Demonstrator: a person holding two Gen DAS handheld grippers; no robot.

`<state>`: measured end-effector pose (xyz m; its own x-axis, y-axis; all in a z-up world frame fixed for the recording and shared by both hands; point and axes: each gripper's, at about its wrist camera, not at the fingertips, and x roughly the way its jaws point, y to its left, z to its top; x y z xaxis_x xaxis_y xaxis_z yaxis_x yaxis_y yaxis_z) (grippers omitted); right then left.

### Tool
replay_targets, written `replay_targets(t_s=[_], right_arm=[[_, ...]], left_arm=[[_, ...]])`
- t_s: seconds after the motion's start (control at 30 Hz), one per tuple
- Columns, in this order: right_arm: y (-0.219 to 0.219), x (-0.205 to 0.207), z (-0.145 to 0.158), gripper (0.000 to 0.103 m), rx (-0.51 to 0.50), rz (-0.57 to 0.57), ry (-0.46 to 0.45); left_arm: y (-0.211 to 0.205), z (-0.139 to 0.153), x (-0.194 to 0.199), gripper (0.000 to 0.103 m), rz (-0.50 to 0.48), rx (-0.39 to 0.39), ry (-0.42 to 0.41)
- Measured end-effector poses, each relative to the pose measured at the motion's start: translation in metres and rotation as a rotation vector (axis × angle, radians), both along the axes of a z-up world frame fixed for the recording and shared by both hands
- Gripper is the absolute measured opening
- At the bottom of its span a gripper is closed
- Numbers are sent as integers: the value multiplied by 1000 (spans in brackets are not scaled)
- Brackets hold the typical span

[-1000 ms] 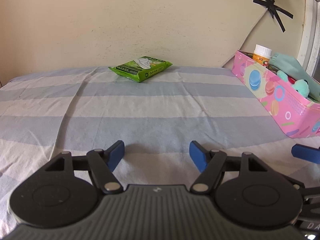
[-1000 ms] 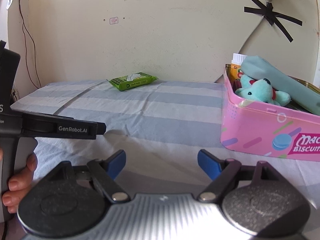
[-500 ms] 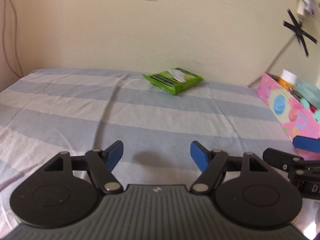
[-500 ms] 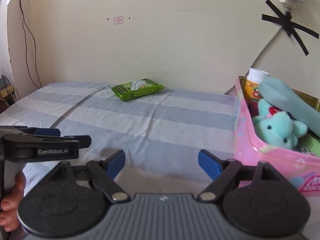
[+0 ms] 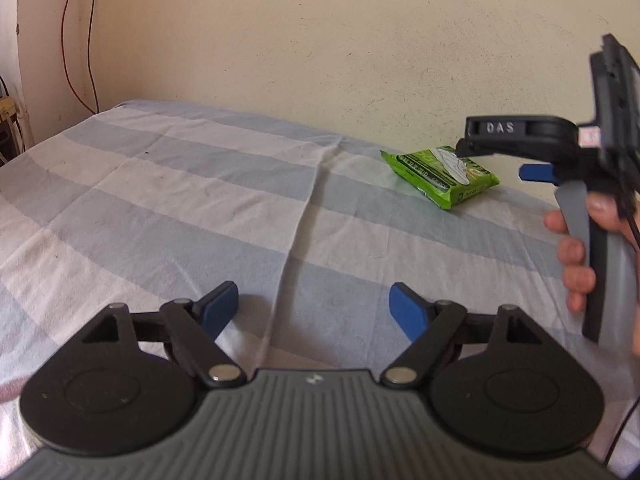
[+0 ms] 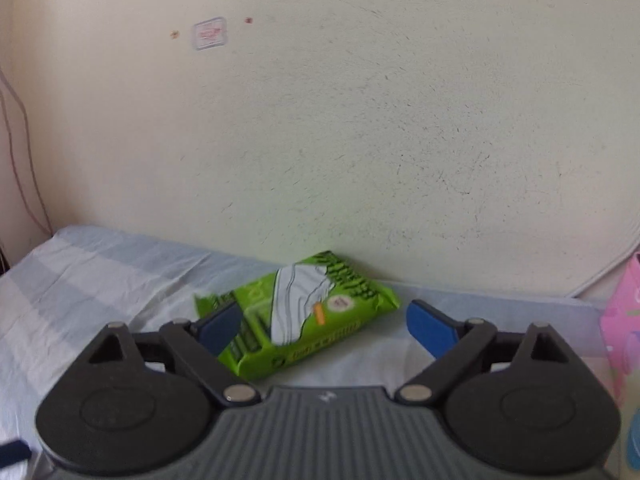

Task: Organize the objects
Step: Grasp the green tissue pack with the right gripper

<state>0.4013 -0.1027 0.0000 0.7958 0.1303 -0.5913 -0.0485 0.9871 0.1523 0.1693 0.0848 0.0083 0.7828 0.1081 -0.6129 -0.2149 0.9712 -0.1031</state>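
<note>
A green wipes pack (image 6: 304, 312) (image 5: 440, 176) lies flat on the striped sheet close to the wall. My right gripper (image 6: 326, 326) hovers right in front of it, jaws opening wide; the pack sits just beyond and between the blue fingertips (image 6: 430, 326), and the pads do not press on it. In the left wrist view the right gripper (image 5: 536, 172) shows from the side, held by a person's hand (image 5: 576, 256). My left gripper (image 5: 314, 310) is over bare sheet, jaws opening, nothing between them.
The pink biscuit tin (image 6: 622, 320) shows only as an edge at the far right of the right wrist view. The cream wall (image 6: 360, 140) stands directly behind the pack. Red cables (image 5: 78, 40) hang down the left corner. Blue-and-white striped sheet (image 5: 160, 200) covers the bed.
My right gripper has swept left and forward, away from the pink tin, up to the green pack. My left gripper has turned left and its jaws have widened.
</note>
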Motion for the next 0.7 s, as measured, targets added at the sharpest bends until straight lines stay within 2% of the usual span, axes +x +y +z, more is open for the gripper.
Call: replay_targets(t_s=[0.1, 0.27, 0.3, 0.33, 0.43, 0.47, 0.53, 0.6, 0.7], right_arm=[[-17, 36, -14, 80, 112, -22, 85], [-27, 58, -29, 74, 195, 3, 150], [-27, 56, -29, 70, 198, 18, 150], [-27, 50, -29, 58, 214, 46, 151], [-26, 27, -25, 40, 248, 103, 171], [-24, 18, -23, 38, 242, 120, 172], [-21, -3, -18, 20, 252, 150, 176], [-19, -22, -15, 13, 264, 167, 179], [-17, -52, -16, 11, 262, 179, 181]], left_arm=[[1, 0, 1, 86, 4, -1, -2], [3, 0, 1, 87, 16, -23, -10], [4, 1, 1, 88, 18, -31, -12], [5, 1, 1, 88, 21, -40, -13], [8, 2, 1, 87, 38, -55, -18], [8, 2, 0, 87, 46, -54, -18], [10, 2, 0, 87, 56, -56, -19], [11, 2, 0, 87, 68, -52, -21], [15, 2, 0, 87, 76, -64, -20]])
